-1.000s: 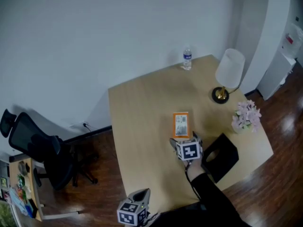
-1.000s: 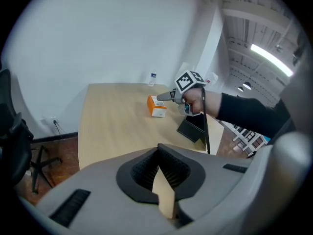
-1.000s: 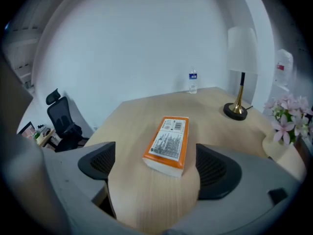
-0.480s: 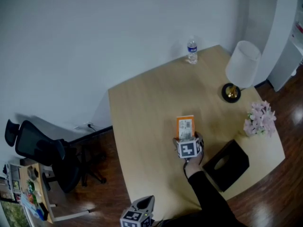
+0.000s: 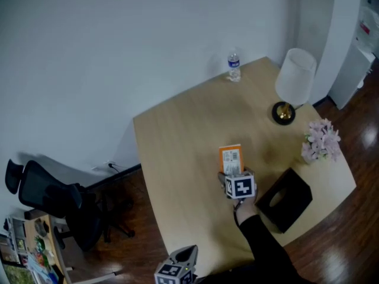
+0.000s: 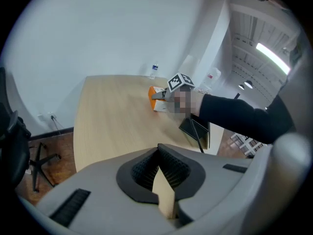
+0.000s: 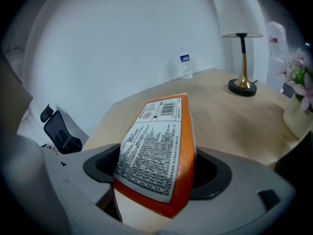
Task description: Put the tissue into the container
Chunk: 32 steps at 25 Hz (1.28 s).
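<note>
— Where is the tissue pack?

— On the table, just left of the black container. Your right gripper straddles its near end; the jaws have just been closing and now pinch its long sides, probably so it goes endwise into the container.

— And my left gripper?

— Well short of the container, fingers pressed together on nothing, apparently idle.

Head view's bottom edge cuts off my left gripper; print on the orange plastic-wrapped tissue pack blurs, too fine to read.
</note>
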Each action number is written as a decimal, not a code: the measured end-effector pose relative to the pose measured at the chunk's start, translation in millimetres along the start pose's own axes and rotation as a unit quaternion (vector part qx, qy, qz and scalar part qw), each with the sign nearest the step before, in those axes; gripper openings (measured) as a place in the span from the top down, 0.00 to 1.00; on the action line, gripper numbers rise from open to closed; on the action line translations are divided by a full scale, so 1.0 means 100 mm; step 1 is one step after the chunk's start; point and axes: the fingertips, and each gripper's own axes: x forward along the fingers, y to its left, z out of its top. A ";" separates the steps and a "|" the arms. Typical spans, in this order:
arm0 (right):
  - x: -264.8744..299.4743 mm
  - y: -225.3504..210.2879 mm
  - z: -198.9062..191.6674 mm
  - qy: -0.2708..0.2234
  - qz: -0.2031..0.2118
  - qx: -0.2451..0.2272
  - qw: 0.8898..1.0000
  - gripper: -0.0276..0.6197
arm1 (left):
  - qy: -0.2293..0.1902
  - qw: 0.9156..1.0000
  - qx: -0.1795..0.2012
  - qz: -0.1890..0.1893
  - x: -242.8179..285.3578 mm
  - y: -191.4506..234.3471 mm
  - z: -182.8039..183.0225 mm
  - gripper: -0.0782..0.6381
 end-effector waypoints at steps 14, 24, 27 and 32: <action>-1.68 0.50 -0.56 -0.077 -0.043 0.040 0.995 0.30 | -0.010 0.969 0.167 -0.184 0.12 -0.29 0.21 0.90; -2.21 -0.51 -0.65 -0.137 -0.166 0.169 0.962 0.30 | 0.016 0.949 0.223 -0.223 0.23 -0.52 0.23 0.90; -2.28 -0.92 -0.65 -0.153 -0.206 0.217 0.942 0.30 | 0.022 0.946 0.235 -0.221 0.24 -0.54 0.23 0.90; -2.22 -1.24 -0.72 -0.154 -0.239 0.263 0.922 0.30 | 0.034 0.947 0.232 -0.220 0.24 -0.53 0.19 0.90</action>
